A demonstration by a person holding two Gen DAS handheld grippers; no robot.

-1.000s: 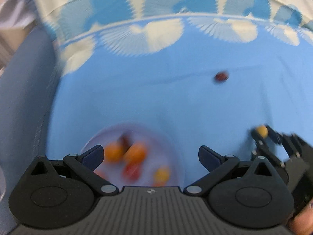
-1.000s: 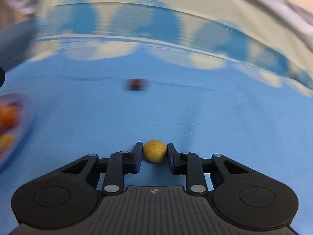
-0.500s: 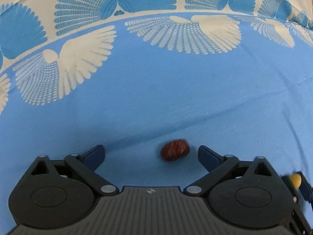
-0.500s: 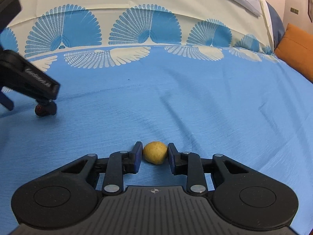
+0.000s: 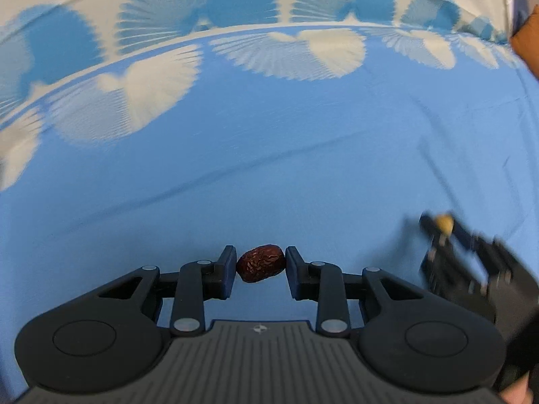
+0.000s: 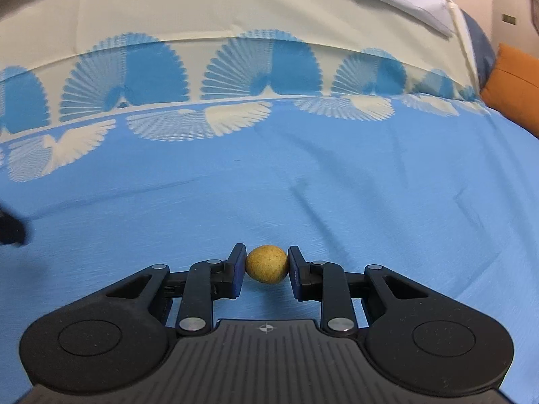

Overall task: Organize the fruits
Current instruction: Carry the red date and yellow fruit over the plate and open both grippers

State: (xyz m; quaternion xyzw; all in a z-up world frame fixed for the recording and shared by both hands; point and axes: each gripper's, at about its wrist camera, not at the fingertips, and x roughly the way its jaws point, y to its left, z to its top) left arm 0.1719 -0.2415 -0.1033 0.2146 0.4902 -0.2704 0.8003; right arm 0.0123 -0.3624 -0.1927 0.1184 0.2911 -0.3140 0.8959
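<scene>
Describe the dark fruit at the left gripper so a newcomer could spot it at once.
On the blue bedspread with the white fan border, look between the closing jaws of the left gripper. The wrinkled, oval, reddish-brown date sits there; the only other fruit is a smooth round yellow one held by the right gripper.

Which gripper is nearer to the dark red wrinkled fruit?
Left. The left gripper has the dark red fruit between its closing jaws; the right gripper is off to the side, holding a yellow fruit.

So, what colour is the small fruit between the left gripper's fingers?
The fruit is dark reddish brown and wrinkled; the left wrist view shows it best.
</scene>
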